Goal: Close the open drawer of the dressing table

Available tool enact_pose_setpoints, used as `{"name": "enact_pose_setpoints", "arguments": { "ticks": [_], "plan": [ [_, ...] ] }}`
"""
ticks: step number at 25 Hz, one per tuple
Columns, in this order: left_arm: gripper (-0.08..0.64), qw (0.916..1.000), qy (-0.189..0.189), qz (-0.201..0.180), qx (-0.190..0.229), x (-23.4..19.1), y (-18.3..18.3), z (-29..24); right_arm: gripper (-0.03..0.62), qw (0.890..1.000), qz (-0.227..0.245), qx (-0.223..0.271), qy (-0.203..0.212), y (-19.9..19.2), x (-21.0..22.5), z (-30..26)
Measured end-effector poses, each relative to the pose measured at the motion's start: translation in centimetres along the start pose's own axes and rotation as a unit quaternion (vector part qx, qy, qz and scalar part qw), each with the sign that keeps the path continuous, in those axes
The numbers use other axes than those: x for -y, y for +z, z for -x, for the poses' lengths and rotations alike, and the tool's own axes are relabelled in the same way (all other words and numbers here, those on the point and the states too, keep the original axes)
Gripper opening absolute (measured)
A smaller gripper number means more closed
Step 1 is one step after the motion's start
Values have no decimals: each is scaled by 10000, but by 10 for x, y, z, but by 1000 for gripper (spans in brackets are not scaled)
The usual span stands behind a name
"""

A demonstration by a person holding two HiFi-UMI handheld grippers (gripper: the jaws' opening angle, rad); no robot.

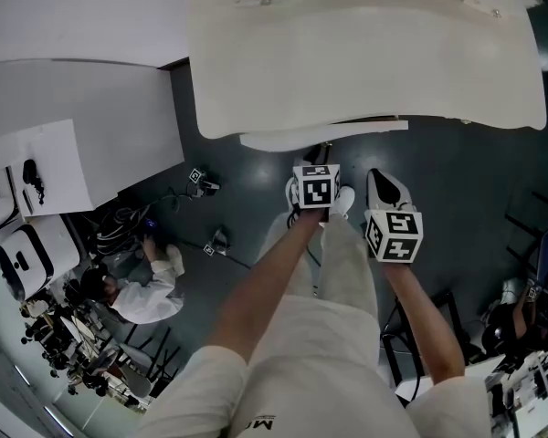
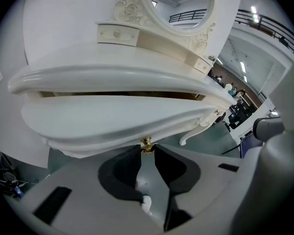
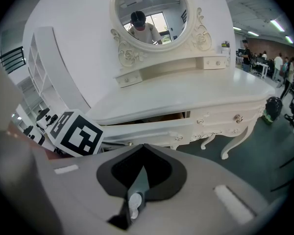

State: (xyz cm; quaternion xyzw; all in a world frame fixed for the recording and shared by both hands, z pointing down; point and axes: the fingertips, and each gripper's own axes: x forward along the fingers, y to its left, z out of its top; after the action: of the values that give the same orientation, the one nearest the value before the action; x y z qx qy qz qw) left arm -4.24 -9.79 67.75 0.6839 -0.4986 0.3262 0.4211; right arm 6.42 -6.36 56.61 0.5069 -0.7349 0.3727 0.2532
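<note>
The white dressing table [image 1: 365,53] fills the top of the head view, its middle drawer [image 1: 324,137] pulled out a little under the top. In the left gripper view the curved drawer front [image 2: 112,119] looms close, with a dark gap above it. Its small gold knob [image 2: 147,143] sits between the tips of my left gripper [image 2: 147,150], whose pads close on it. My left gripper [image 1: 316,167] reaches under the drawer's edge. My right gripper [image 3: 143,148] hangs back from the table, shut and empty, to the right of the left one [image 1: 379,182]. The open drawer [image 3: 152,129] shows beyond it.
A round mirror [image 3: 149,11] stands on the table top, and a side drawer with a knob [image 3: 237,117] is at the right. A person in white [image 1: 151,290] crouches on the dark floor at left among cables. White furniture [image 1: 46,167] stands at left, chairs [image 1: 521,318] at right.
</note>
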Motion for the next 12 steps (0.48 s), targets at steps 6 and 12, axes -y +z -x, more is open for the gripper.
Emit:
{"name": "enact_pose_setpoints", "arguments": {
  "ticks": [6,12],
  "plan": [
    [92,9996,-3,-156,218,-2,13,-5,2,10000,-5,-22,-50,-1,2,1],
    [92,9995,21,-62,308,-5,24,-10,2,10000,-10,-57,-75,-4,3,2]
  ]
}}
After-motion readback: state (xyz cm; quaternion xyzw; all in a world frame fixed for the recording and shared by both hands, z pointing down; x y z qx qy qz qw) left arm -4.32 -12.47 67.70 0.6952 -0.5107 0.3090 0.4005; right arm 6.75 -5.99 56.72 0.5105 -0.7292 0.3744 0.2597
